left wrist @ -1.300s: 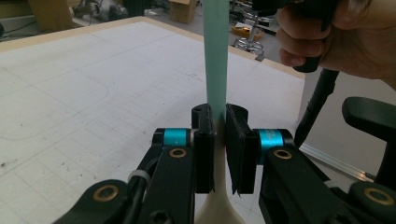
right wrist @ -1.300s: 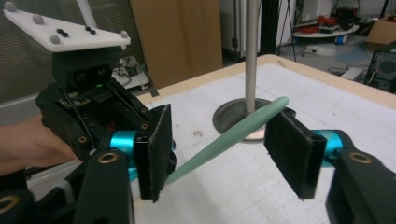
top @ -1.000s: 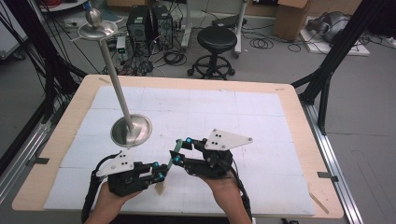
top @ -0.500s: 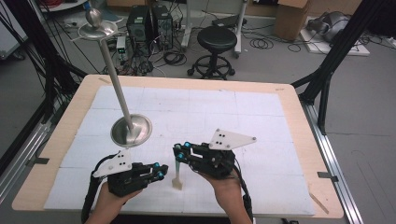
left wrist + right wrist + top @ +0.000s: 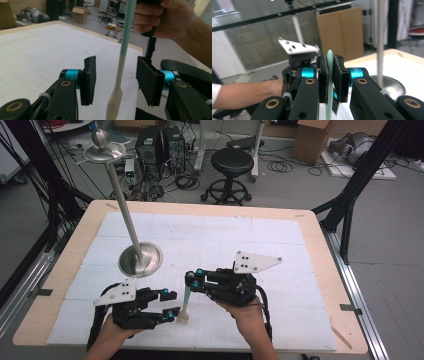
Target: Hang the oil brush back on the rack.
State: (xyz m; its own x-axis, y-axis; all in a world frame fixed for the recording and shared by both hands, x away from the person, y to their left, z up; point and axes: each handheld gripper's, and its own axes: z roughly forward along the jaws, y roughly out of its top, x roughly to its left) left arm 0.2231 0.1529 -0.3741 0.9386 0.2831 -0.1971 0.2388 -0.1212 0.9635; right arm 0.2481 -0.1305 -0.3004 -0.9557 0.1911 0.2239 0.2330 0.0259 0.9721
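My right tongs (image 5: 330, 75) clamp light, stiff fork (image 5: 185, 302) by mint handle; my left tongs (image 5: 116, 80), at 9 o'clock, just opened, apart around cream neck, best regrasp spot.

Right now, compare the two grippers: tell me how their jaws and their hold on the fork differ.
The right gripper is shut on the fork, pinching its green handle; the left gripper is open, its jaws just opened, pads clear of the fork's pale stem between them. The right gripper sits higher, at the fork's top; the left sits low, near the tines. Both are hand-held, with black jaws.
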